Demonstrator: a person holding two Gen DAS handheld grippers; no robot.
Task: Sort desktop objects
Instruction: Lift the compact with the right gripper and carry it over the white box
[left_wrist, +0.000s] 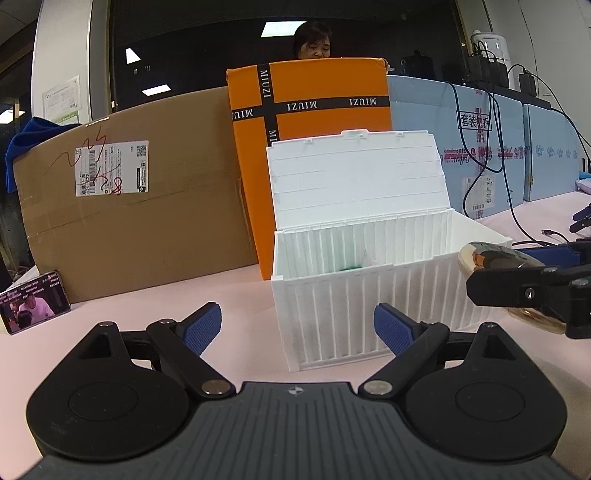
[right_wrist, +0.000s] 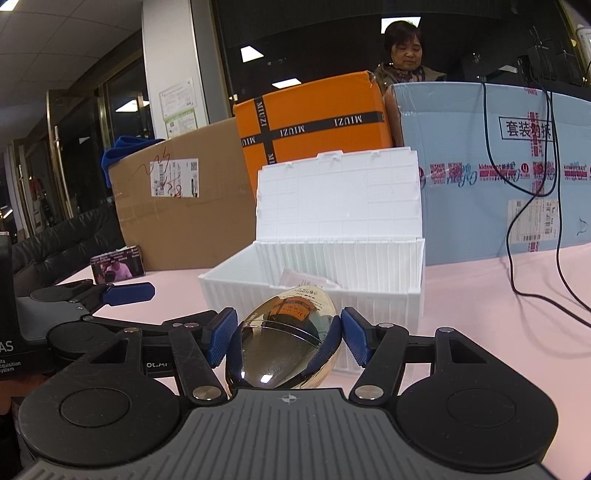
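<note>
2 grippers are in play, and only 1 of them carries anything. My right gripper (right_wrist: 284, 341) is clamped on 1 shiny egg-shaped bottle (right_wrist: 286, 341), gold-toned with an orange label, its blue pads pressed against the bottle's flanks and the rounded end pointing back at the camera. I hold it lengthwise between the fingers, I judge, because the curved glossy surface would slip out of a grip taken across its tip. From the left wrist view the same bottle (left_wrist: 491, 258) hangs just beside the right end of the white box, level with its rim and not yet over the opening.

My left gripper (left_wrist: 297, 328) has its fingers spread apart with nothing between them, low over the pink worktop (left_wrist: 236, 291) and facing the near corner of the box. It seems parked there to stay clear of the right one's path, or to steady the box if needed.

1 white ribbed storage box (left_wrist: 369, 295) stands on the worktop with its hinged lid (left_wrist: 358, 177) tipped up and back, resting toward the cartons behind, which leaves the mouth free for dropping things in. Inside I can make out 1 pale packet (right_wrist: 306, 279) and a scrap of something green (left_wrist: 351, 266); what else lies deeper is hidden by the wall.

Behind stand 3 cartons: 1 brown (left_wrist: 129, 206), 1 orange (left_wrist: 314, 96), 1 pale blue (left_wrist: 480, 147). 1 phone (left_wrist: 35, 301) with a lit screen lies at the left, and 1 person (right_wrist: 404, 55) stands beyond the cartons.
</note>
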